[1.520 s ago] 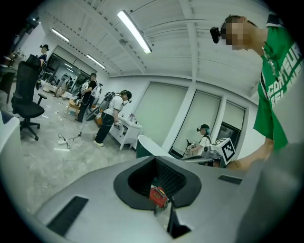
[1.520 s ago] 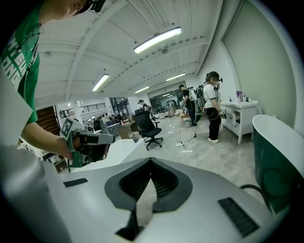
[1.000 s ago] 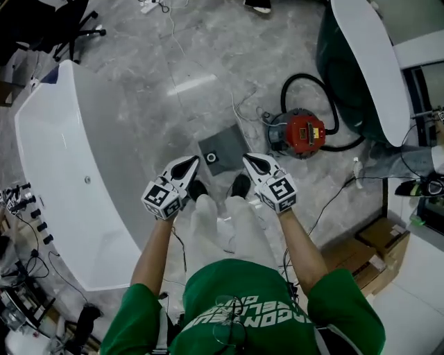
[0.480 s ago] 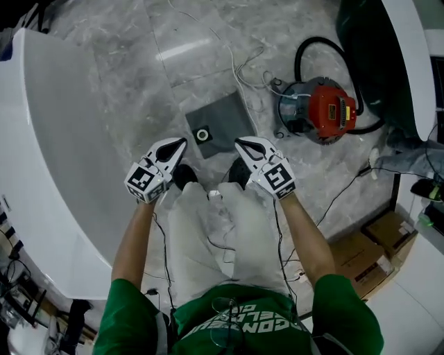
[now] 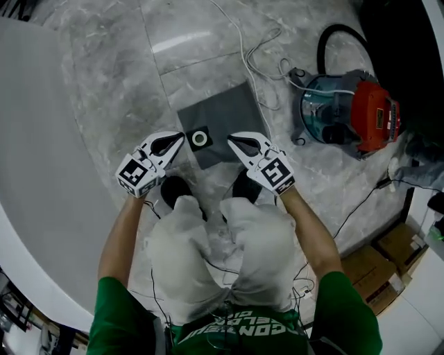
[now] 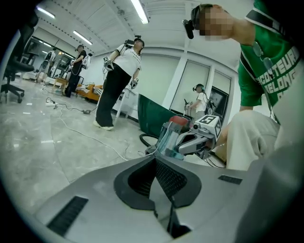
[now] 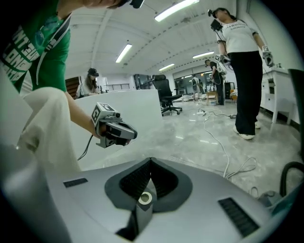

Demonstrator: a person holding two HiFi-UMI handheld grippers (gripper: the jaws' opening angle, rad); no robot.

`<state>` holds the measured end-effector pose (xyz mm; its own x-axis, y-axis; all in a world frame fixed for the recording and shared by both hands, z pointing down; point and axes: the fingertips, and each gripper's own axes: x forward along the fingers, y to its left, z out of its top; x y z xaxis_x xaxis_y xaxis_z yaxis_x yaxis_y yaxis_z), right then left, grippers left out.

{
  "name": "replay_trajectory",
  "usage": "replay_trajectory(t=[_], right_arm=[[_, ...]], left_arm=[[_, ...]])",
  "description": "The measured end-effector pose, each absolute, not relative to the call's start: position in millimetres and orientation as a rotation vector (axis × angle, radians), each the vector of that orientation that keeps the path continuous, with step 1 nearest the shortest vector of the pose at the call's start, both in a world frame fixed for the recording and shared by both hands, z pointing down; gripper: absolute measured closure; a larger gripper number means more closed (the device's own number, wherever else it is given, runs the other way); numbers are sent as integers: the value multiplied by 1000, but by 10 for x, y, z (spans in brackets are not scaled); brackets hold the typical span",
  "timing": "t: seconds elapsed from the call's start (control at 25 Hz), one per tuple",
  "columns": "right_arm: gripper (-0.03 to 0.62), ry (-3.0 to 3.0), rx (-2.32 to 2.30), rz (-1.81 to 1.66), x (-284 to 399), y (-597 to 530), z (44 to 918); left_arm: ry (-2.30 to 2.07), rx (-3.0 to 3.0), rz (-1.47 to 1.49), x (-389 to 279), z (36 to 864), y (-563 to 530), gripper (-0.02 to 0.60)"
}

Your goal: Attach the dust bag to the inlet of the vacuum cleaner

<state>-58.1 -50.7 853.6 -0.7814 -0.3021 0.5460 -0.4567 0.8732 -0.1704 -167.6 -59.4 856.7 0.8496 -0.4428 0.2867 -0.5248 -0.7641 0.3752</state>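
The right gripper [image 7: 151, 163] has its jaws closed tip to tip. In the gap behind them shows the grey dust bag [image 7: 140, 217] with its white ring [image 7: 145, 198]. The left gripper [image 7: 116, 131] hangs over the marble floor [image 7: 199, 135], well apart.

Closed jaws on left tool [image 5: 179, 138] and right tool [image 5: 233, 139]

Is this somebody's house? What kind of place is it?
Probably not a house. It looks like a big lab or workshop hall: long ceiling lights, cables trailing across a shiny stone floor, and other people wearing head cameras.
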Motion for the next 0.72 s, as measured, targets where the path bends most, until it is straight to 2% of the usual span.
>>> replay_trajectory(t=[0.36,0.72], right_arm=[[586,-2569,449,421,-1010,-171,10038],[586,-2557,408,354,-1354,186,10615]], left_arm=[[-644,2608,293,-1781,10132,-374,577],[-608,2625,306,-1815,10669,-273,577]])
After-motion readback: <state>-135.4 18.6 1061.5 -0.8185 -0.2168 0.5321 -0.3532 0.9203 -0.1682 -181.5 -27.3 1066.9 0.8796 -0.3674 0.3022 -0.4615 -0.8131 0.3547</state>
